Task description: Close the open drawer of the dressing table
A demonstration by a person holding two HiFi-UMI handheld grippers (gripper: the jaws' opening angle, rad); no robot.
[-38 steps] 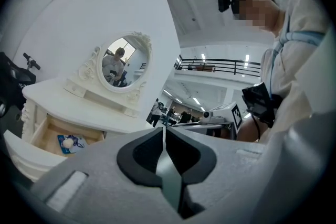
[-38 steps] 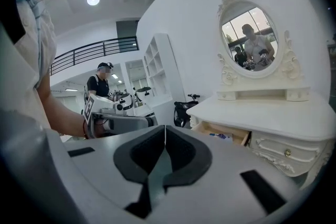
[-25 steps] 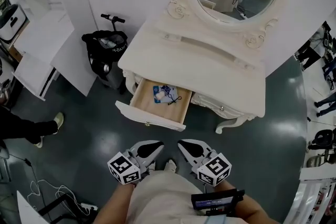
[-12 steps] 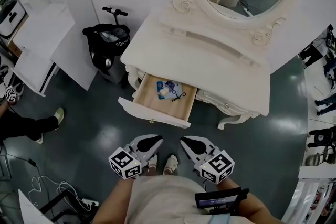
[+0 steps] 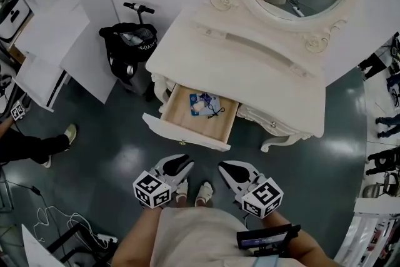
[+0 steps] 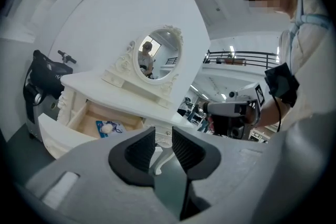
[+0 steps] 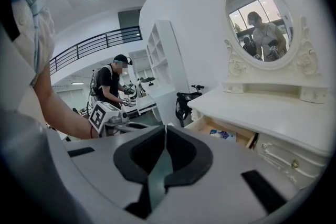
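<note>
The drawer [image 5: 185, 135] stands pulled out from the dressing table [image 5: 250, 81], a blue packet [image 5: 201, 102] lying inside. Both grippers hang well short of it. The left gripper [image 5: 178, 164] has just been opening, its jaws a little apart on nothing; the right gripper [image 5: 232, 170] is closed and empty.
</note>
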